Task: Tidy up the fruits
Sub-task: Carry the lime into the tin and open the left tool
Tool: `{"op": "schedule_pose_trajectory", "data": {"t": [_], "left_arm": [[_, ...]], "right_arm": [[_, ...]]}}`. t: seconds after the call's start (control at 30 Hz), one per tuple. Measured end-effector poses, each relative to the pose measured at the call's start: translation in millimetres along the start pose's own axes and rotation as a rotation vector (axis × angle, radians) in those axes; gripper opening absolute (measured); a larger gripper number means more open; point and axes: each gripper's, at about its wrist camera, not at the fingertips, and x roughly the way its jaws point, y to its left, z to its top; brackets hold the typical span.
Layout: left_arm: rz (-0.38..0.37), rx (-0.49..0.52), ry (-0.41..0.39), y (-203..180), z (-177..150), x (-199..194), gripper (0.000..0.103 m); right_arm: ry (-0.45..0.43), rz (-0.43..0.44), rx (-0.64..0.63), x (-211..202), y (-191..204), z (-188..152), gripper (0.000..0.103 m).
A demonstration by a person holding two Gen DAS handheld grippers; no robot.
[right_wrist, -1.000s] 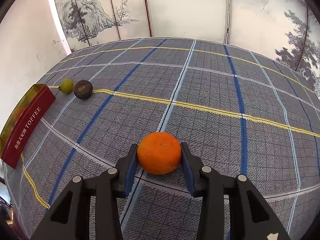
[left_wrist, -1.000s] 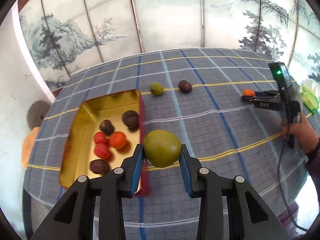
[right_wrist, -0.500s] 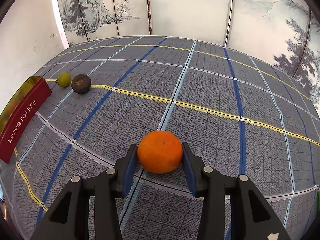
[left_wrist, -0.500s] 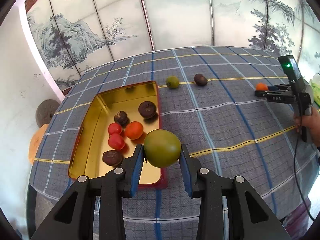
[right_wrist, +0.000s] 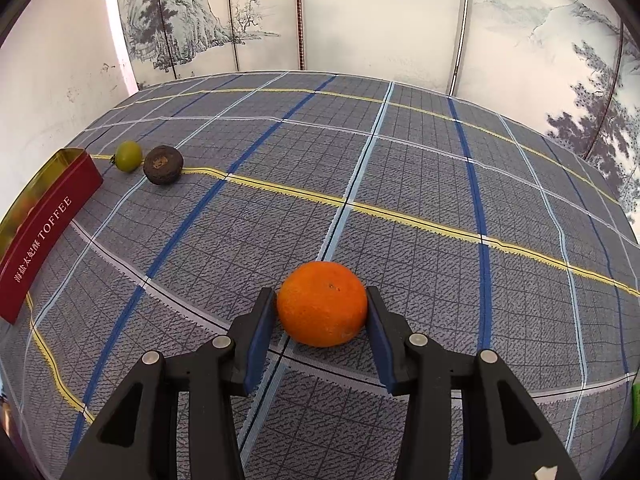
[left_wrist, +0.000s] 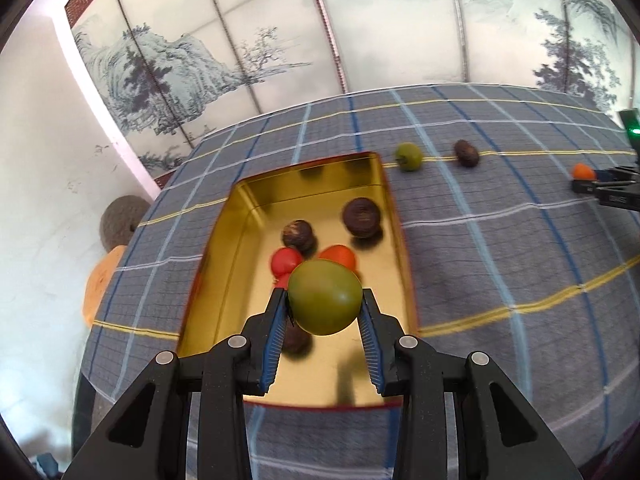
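My left gripper (left_wrist: 323,312) is shut on a large green fruit (left_wrist: 325,300) and holds it above the near part of a gold tin (left_wrist: 224,264). The tin holds red and dark brown fruits, among them a dark one (left_wrist: 361,217) and a red one (left_wrist: 286,261). My right gripper (right_wrist: 322,320) is shut on an orange (right_wrist: 322,303) low over the checked cloth. It also shows at the right edge of the left wrist view (left_wrist: 584,171). A small green fruit (left_wrist: 409,156) and a dark brown fruit (left_wrist: 466,153) lie on the cloth beyond the tin.
The tin's red outer wall (right_wrist: 44,236) reads TOFFEE at the left of the right wrist view, with the small green fruit (right_wrist: 128,155) and the dark fruit (right_wrist: 163,165) beside it. A painted folding screen (right_wrist: 360,20) stands behind the table. Cushions (left_wrist: 120,224) lie on the floor at left.
My left gripper has carried the green fruit leftward, from beside the tin's right wall to above its inside. My right gripper has kept hold of the orange and hardly moved.
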Motion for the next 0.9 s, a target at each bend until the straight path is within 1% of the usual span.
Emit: {"op": "schedule_pose_trajectory", "data": {"t": [0.1, 0.17, 0.23, 0.3, 0.37, 0.4, 0.43, 0.5, 0.57, 0.63, 0.77, 0.8, 0.87, 0.9], "left_arm": [[0.029, -0.006, 0.017, 9.9, 3.0, 15.5, 0.037], [0.054, -0.021, 0.027, 18.1, 6.7, 26.1, 0.037], [0.081, -0.044, 0.037, 27.7, 10.4, 36.6, 0.039], [0.088, -0.059, 0.05, 34.6, 11.4, 44.9, 0.04], [0.091, -0.08, 0.064, 42.3, 13.2, 53.4, 0.043], [0.09, -0.093, 0.065, 45.8, 13.7, 55.7, 0.048], [0.086, -0.102, 0.067, 48.6, 13.9, 56.0, 0.058], [0.069, -0.128, 0.056, 54.8, 13.1, 52.1, 0.068], [0.05, -0.146, 0.02, 58.6, 10.3, 42.6, 0.07], [0.024, -0.16, -0.007, 61.3, 5.9, 31.2, 0.075], [-0.006, -0.243, -0.047, 74.2, -14.8, 4.5, 0.077], [0.005, -0.255, -0.051, 76.6, -21.1, -2.3, 0.077], [0.041, -0.273, -0.065, 79.8, -32.9, -15.7, 0.077], [0.036, -0.282, -0.068, 80.9, -38.3, -20.5, 0.077]], "right_arm": [[-0.001, 0.002, 0.002, -0.5, -0.8, -0.2, 0.039], [-0.002, 0.011, 0.005, -1.5, -0.6, -0.9, 0.039], [-0.003, 0.018, 0.008, -3.3, -0.8, -2.6, 0.039], [-0.004, 0.026, 0.016, -5.6, -0.7, -4.2, 0.039], [-0.003, 0.043, 0.035, -8.1, -1.1, -5.5, 0.039], [-0.003, 0.057, 0.047, -10.0, -0.7, -6.5, 0.039], [-0.005, 0.065, 0.05, -12.0, 1.0, -7.5, 0.039], [-0.011, 0.074, 0.045, -17.4, 6.8, -9.3, 0.039], [-0.02, 0.089, 0.044, -23.5, 13.3, -10.2, 0.039], [-0.035, 0.111, 0.045, -31.6, 21.6, -9.1, 0.039], [-0.077, 0.188, 0.038, -50.5, 45.2, -0.1, 0.039], [-0.086, 0.21, 0.031, -54.8, 52.4, 3.3, 0.039], [-0.11, 0.29, 0.009, -65.1, 75.6, 14.1, 0.039], [-0.121, 0.329, -0.009, -69.9, 90.7, 20.8, 0.039]]}}
